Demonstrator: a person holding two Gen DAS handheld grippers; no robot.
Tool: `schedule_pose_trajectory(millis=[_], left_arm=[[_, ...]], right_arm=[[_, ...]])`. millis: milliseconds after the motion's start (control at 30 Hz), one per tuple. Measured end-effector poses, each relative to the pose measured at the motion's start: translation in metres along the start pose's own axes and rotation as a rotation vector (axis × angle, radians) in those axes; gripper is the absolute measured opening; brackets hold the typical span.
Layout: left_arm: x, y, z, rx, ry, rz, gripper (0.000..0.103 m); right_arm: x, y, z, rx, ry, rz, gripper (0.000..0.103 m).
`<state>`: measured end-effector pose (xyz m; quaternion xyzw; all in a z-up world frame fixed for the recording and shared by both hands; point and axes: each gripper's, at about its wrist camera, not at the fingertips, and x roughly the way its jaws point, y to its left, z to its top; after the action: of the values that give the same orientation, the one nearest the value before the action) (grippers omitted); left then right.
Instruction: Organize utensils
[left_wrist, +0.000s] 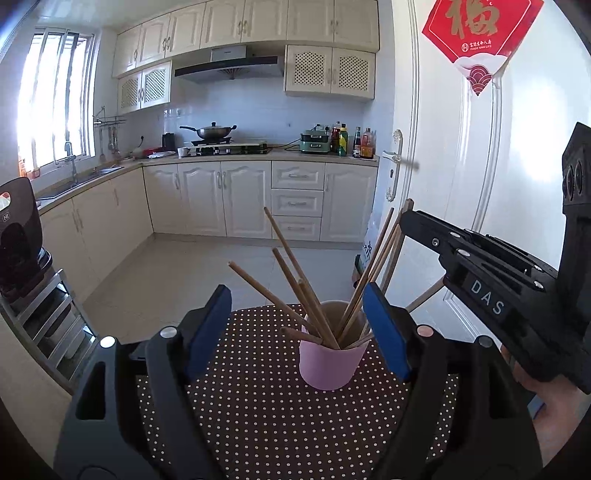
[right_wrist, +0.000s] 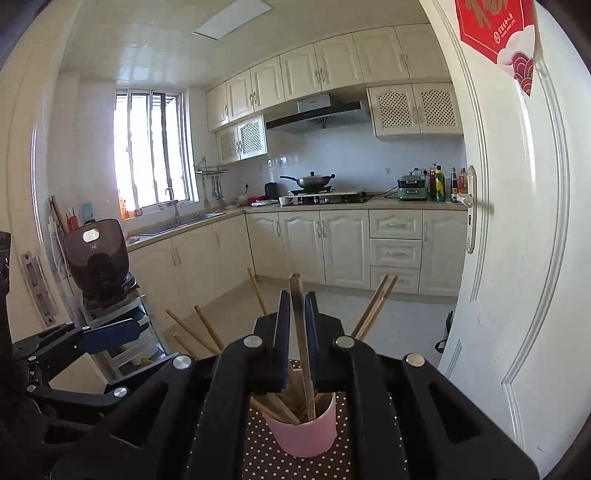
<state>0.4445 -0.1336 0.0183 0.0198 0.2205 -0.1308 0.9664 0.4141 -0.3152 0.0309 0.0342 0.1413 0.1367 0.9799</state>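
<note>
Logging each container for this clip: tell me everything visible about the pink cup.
The pink cup is a plain, handleless, matte tumbler with a slightly tapered wall, possibly plastic or ceramic. It stands upright on the brown polka-dot tablecloth, near its far edge. Wooden chopsticks fan out of its open mouth, leaning on the rim. One flat stick in it is clamped by the right gripper. The open left gripper brackets the cup without touching.

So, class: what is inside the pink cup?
The pink cup holds a fan of wooden chopsticks, ends sticking out. The right tool pinches one stick. The cup's wall hides their lower ends.
</note>
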Motion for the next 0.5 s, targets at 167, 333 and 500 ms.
schedule_pose_trajectory(millis=[167,333,500], left_arm=[[-0.008,0.003,-0.002,-0.002,0.01,0.004,0.073],[-0.018,0.009,-0.004,-0.007,0.014,0.008,0.074],[-0.035,0.017,-0.009,-0.031,0.013,0.005,0.077]], right_arm=[[-0.006,0.003,-0.004,0.005,0.022,-0.014,0.018],[-0.022,0.006,0.003,-0.001,0.007,-0.025,0.03],[-0.043,0.014,0.003,-0.02,0.002,-0.03,0.039]])
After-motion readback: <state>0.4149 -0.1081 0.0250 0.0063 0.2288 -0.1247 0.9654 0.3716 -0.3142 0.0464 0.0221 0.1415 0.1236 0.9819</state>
